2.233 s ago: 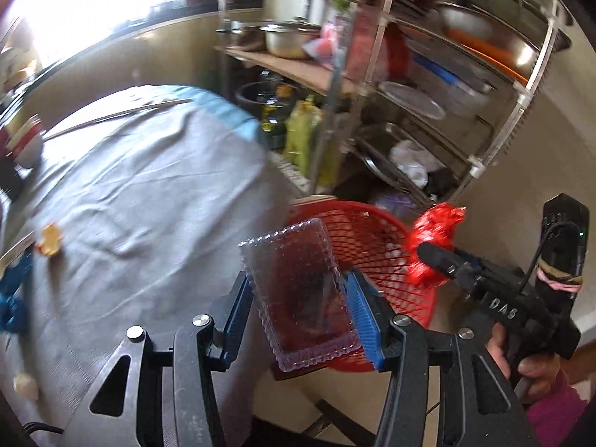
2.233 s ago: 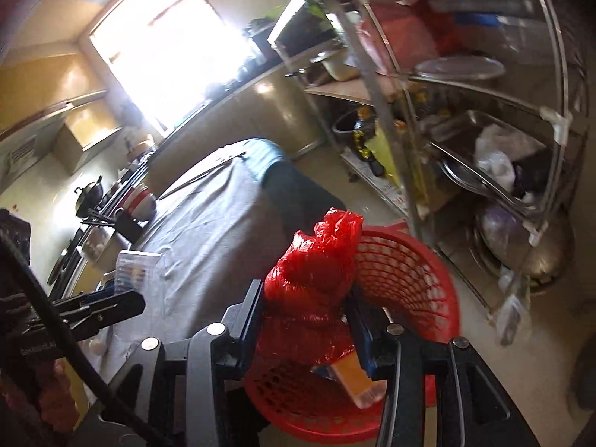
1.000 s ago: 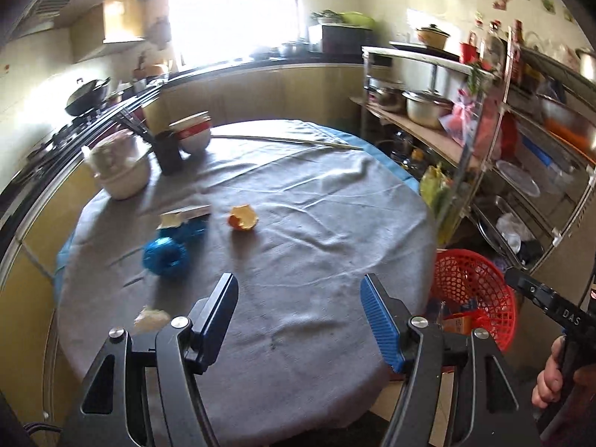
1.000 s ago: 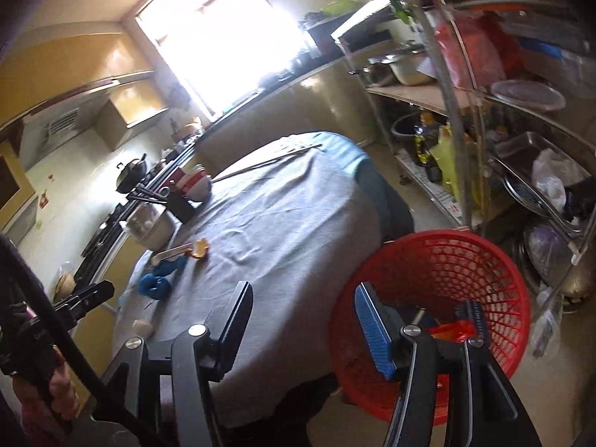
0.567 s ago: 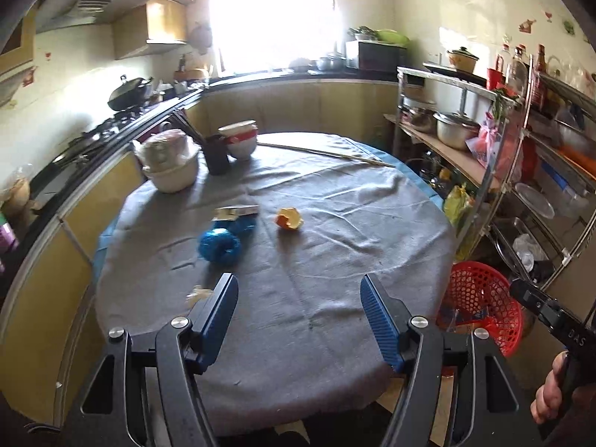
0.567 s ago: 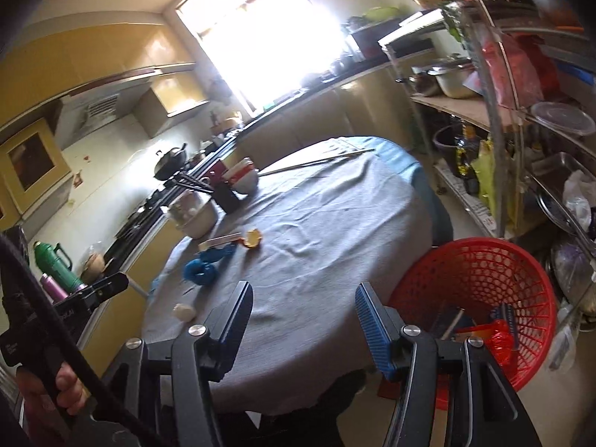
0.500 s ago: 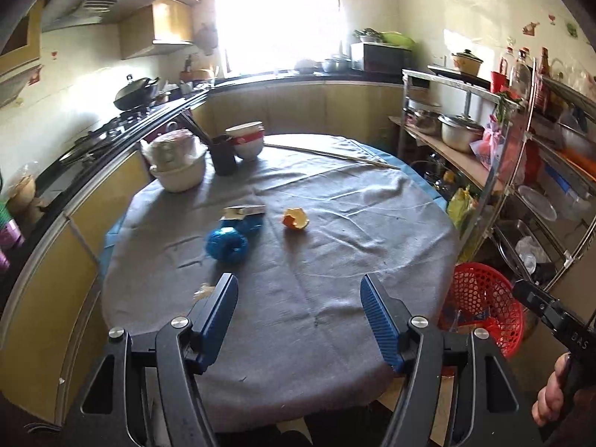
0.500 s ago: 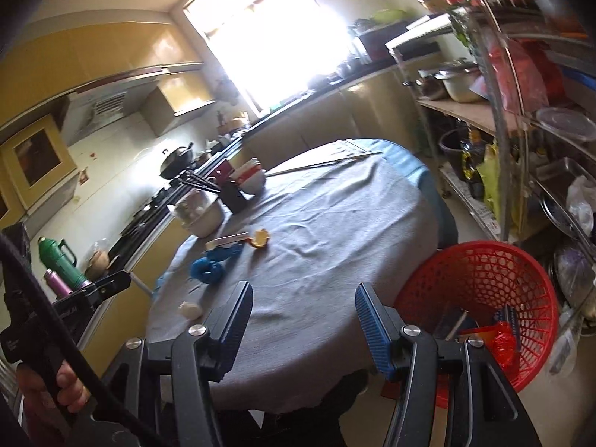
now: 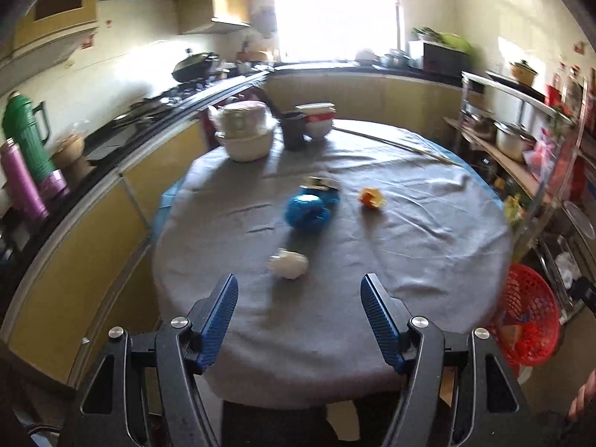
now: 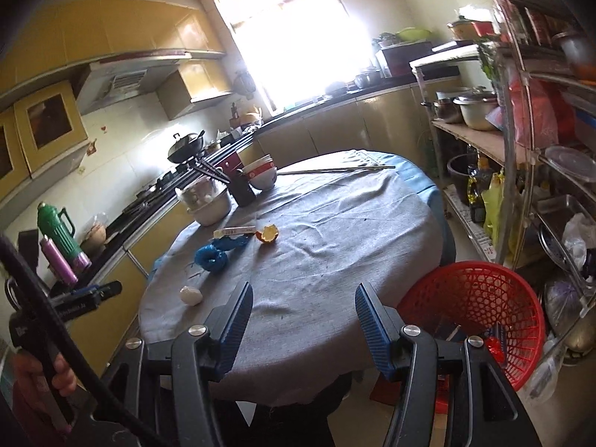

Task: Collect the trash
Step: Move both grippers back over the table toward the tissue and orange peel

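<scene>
both loads now dropped in red basket (image 10: 473,320); left gripper (image 9: 298,309) and right gripper (image 10: 303,320) empty, jaws apart, back facing counter (image 9: 428,260); white wad (image 9: 288,263) likely next.

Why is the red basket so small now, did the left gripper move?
Yes. The left gripper pulled back from the basket and swung left toward the table; the basket sits at the view's right edge.

Right tool (image 10: 303,307) gapes empty; red basket (image 10: 473,298) holds trash, apparently.
</scene>
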Motion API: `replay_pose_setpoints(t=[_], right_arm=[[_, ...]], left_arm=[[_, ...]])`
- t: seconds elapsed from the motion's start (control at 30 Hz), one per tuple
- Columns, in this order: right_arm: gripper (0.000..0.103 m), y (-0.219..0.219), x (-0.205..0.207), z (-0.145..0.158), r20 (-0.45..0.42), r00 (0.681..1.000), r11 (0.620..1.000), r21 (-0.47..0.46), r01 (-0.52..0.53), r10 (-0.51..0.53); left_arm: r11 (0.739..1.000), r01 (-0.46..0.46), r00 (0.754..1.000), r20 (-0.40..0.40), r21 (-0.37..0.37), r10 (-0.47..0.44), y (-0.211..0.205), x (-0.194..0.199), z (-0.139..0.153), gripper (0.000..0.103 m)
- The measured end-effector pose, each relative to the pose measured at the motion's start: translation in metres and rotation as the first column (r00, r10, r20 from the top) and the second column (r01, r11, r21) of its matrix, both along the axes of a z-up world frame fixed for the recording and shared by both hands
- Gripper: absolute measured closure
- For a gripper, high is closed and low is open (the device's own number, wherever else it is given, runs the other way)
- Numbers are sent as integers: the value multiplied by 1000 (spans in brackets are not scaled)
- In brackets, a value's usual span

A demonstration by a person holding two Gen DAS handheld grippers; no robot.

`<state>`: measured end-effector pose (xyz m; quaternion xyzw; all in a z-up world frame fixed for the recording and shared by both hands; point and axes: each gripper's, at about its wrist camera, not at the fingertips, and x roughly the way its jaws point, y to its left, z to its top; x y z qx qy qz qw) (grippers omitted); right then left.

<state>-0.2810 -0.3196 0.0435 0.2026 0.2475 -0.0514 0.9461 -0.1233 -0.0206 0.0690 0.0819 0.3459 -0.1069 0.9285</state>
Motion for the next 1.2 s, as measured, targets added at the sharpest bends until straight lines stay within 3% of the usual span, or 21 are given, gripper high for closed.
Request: replay_pose_setpoints(t=[0.5, 1.2], right_arm=[[42, 56, 27, 4, -41, 995, 993, -69, -98, 95], [42, 112, 47, 7, -86, 980, 970, -151, -189, 178]], left_arm=[[997, -70, 992, 104, -35, 73, 51, -7, 13, 34], [987, -132, 980, 137, -94, 144, 80, -6, 17, 34]])
